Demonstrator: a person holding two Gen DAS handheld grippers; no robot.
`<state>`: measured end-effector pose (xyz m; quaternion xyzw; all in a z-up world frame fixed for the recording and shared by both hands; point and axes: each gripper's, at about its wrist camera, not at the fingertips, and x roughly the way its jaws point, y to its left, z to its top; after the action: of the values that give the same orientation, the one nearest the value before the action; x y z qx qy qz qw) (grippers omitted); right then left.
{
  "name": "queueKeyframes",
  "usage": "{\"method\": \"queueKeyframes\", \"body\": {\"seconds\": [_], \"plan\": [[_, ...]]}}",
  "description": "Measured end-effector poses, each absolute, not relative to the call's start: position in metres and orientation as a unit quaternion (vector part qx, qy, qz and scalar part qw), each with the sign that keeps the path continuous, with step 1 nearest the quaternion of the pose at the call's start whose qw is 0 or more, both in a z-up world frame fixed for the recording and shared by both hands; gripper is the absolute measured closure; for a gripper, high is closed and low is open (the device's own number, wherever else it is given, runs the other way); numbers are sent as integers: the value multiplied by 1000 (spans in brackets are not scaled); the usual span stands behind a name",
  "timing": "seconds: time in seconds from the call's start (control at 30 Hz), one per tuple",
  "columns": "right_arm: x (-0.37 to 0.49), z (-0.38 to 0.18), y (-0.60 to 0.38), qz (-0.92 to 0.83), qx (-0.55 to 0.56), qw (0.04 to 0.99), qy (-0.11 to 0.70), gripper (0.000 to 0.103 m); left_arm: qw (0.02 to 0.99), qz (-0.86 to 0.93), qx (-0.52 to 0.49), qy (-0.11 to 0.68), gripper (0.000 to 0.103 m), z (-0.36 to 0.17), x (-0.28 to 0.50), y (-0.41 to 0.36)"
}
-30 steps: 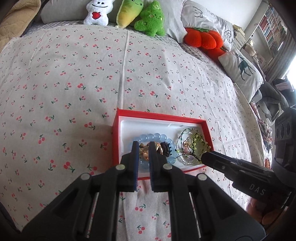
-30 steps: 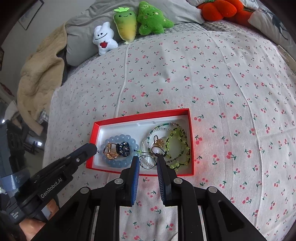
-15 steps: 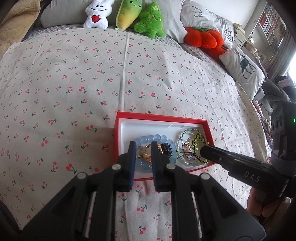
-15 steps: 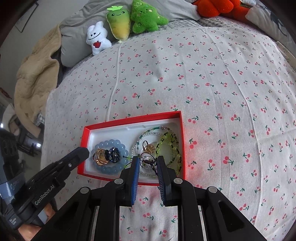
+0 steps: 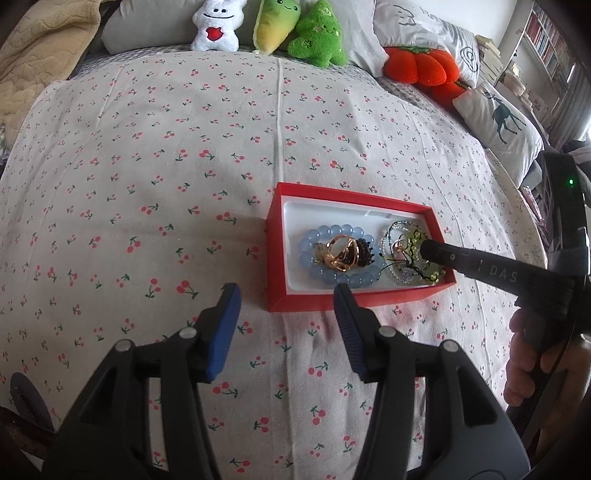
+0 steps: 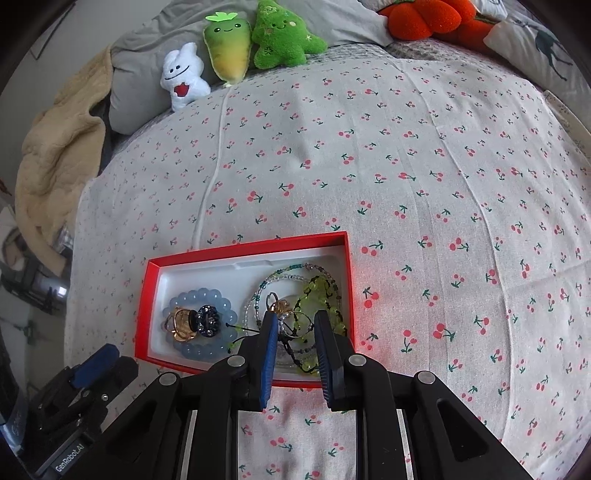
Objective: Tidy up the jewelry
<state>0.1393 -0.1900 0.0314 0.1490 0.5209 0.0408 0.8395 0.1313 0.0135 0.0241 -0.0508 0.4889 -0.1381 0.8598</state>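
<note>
A cherry-print sheet (image 5: pixel 184 166) covers the bed. Along its far edge sit a white plush (image 5: pixel 216 26), a carrot plush (image 5: pixel 275 26) and a green plush (image 5: pixel 319 35), leaning on a grey pillow (image 6: pixel 147 62). An orange plush (image 5: pixel 419 68) lies further right, near a deer pillow (image 5: pixel 498 122). A beige blanket (image 6: pixel 55 155) is bunched at the left.

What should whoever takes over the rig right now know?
Left claw: open, jaws just opened, nothing between them, short of the red box's near wall.
Right claw: jaws narrowly apart, tips down among the green bead strand and black cord; an actual pinch can't be confirmed.
Box left half: blue bracelet with rings inside it. Right half: tangled strands.
Done: all visible jewellery is boxed.
Left: probably tidying the strands.
</note>
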Motion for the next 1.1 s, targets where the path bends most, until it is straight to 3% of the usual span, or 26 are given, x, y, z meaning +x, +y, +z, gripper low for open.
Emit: {"method": "queueKeyframes", "body": {"seconds": [0.1, 0.13, 0.17, 0.2, 0.23, 0.43, 0.7, 1.1], "plan": [[137, 36, -190, 45, 146, 841, 520, 76, 862, -125, -47, 489, 25, 25, 128, 15], [135, 38, -190, 46, 144, 842, 518, 65, 864, -122, -46, 487, 21, 25, 125, 15], [132, 41, -190, 46, 142, 844, 515, 38, 864, -119, -43, 487, 20, 26, 123, 16], [128, 44, -191, 45, 142, 848, 508, 30, 864, -116, -41, 489, 19, 25, 121, 15], [124, 49, -191, 46, 140, 854, 499, 27, 863, -113, -39, 491, 17, 25, 119, 15], [99, 67, -195, 47, 116, 862, 490, 26, 856, -92, -37, 507, 1, 17, 99, 15], [51, 65, -201, 25, 78, 865, 495, 11, 855, -68, 5, 515, 1, 11, 64, 10], [-1, 45, -197, 8, 50, 858, 511, 11, 857, -60, 28, 512, 1, 5, 27, 16]]}}
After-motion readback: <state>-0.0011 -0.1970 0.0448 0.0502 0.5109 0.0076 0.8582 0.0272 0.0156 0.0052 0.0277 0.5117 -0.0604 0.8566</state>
